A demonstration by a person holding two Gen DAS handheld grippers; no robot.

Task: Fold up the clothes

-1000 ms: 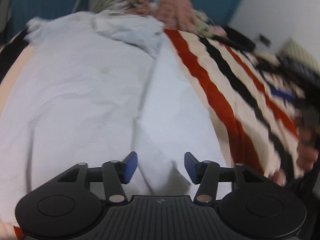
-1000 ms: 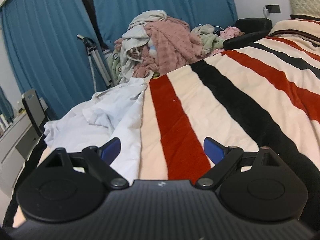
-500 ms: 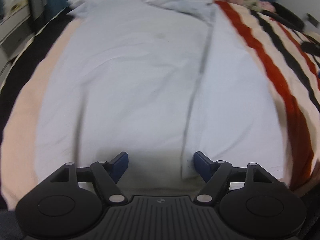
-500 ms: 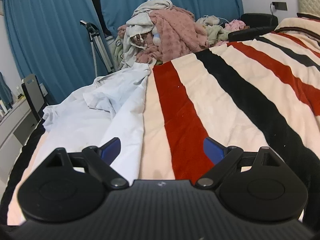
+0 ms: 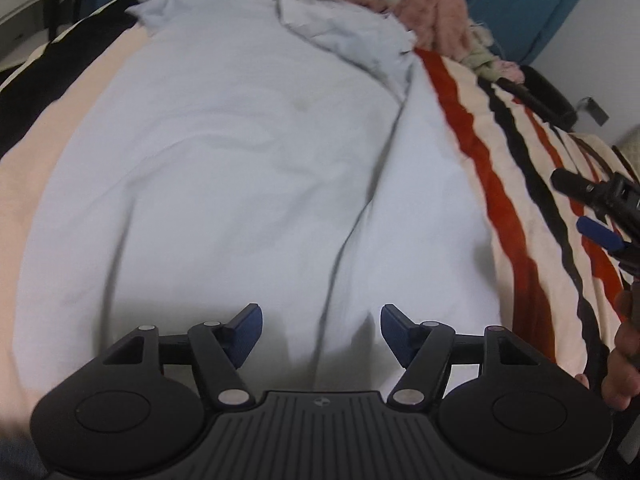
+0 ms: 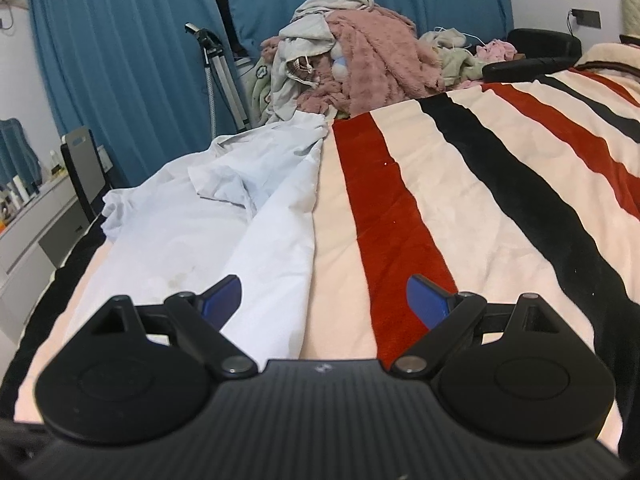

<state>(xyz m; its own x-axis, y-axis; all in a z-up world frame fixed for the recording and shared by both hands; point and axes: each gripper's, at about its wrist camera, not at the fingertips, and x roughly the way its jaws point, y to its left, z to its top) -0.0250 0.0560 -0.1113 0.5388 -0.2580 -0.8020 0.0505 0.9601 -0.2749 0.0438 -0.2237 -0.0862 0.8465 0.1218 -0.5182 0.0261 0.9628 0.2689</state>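
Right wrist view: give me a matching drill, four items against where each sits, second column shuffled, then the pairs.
Items:
1. white shirt
2. pink fleece pile
3. tripod
4. right tongs

Places:
A. heaped beyond the far end of the striped blanket
B. open, above the shirt's right edge and the red stripe
C. spread on the blanket's left part
D. standing against the blue curtain

Pairs: 1-C, 2-A, 3-D, 4-B
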